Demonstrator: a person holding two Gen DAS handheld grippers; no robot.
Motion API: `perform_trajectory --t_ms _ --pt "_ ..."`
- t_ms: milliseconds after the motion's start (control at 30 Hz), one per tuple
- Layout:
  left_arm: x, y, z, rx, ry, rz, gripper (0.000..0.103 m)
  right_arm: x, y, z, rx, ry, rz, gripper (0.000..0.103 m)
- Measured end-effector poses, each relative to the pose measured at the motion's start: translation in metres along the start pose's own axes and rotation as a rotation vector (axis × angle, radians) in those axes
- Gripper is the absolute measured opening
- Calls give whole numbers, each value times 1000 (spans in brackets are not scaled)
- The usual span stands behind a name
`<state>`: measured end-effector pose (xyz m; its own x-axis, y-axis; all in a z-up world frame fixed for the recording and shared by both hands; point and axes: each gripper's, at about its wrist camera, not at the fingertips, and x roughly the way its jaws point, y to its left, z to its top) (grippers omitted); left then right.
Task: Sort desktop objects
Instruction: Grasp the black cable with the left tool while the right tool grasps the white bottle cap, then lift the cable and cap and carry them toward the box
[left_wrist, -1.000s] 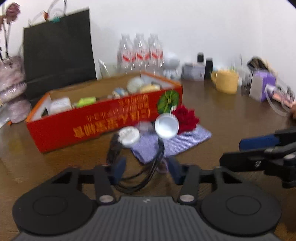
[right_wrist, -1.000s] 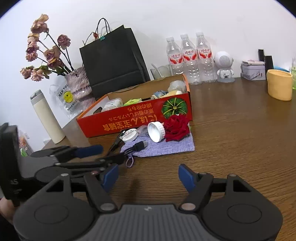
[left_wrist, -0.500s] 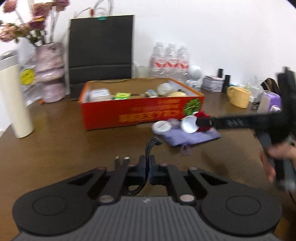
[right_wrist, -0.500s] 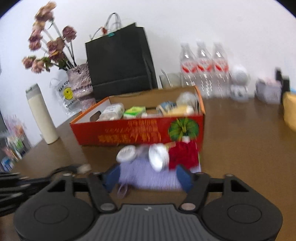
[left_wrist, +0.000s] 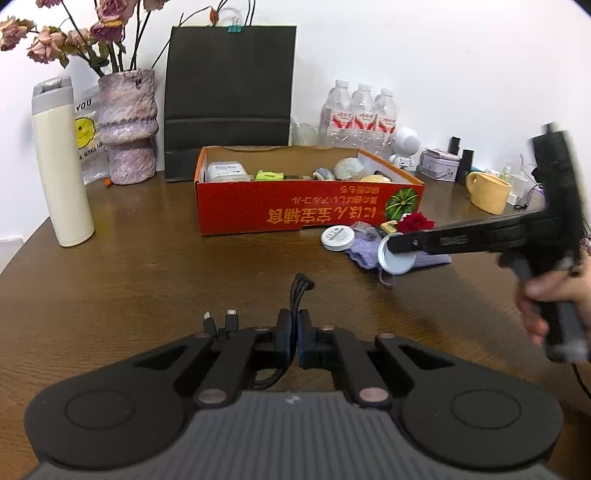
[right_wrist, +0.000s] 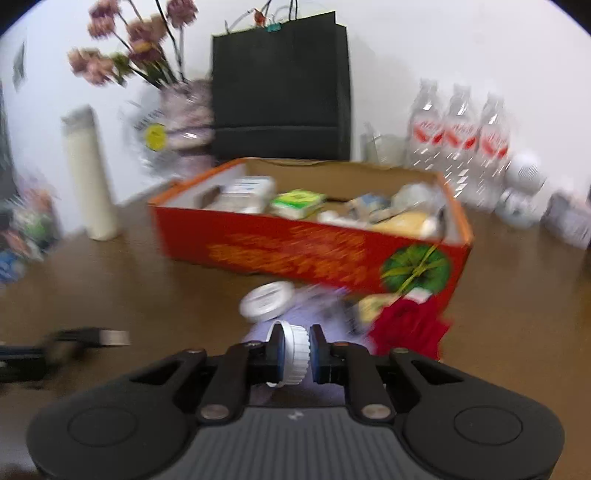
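R tongs (right_wrist: 293, 350) now clamping lid (right_wrist: 291, 352), prob. lifted

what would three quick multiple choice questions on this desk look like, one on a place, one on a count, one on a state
1. Where is the red flower?
A. in the box
B. on the table in front of the red box
C. in the vase

2. How many water bottles stand by the wall?
A. two
B. three
C. five

3. What is the left gripper doing?
A. shut on the black cable
B. open over the box
C. shut on a cup

Answers: 1 B, it lies by the box's front wall; 2 B, three caps show in a row; 3 A, the cable runs up from between its shut fingers, while the right gripper is shut on the white cap.
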<state>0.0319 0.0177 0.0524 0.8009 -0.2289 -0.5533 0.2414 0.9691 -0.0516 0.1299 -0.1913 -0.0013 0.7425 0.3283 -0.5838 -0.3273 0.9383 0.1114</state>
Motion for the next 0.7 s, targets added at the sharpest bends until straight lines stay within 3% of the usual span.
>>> perform_trajectory --t_ms 133,267,400,467,567,600,667,700 --pt "-12 -15 -14 63 15 -44 5 -39 -3 -20 205 33 183 13" --pt "-23 -32 -32 92 51 -73 5 -56 1 -56 322 118 233 13" --pt "-38 -42 -46 113 65 -87 6 -76 12 -80 352 151 283 17" --pt "-39 -43 -51 101 90 -80 7 -81 18 -86 335 160 241 19" --pt "-42 -43 -56 95 102 -80 9 -92 26 -86 258 131 138 45" --pt "-42 -44 -56 95 105 -76 11 -96 30 -85 228 113 113 59" --pt "-41 -44 -54 93 105 -74 16 -106 40 -83 145 72 87 65" --pt "-40 -43 -52 92 103 -75 26 -110 45 -84 102 58 87 68"
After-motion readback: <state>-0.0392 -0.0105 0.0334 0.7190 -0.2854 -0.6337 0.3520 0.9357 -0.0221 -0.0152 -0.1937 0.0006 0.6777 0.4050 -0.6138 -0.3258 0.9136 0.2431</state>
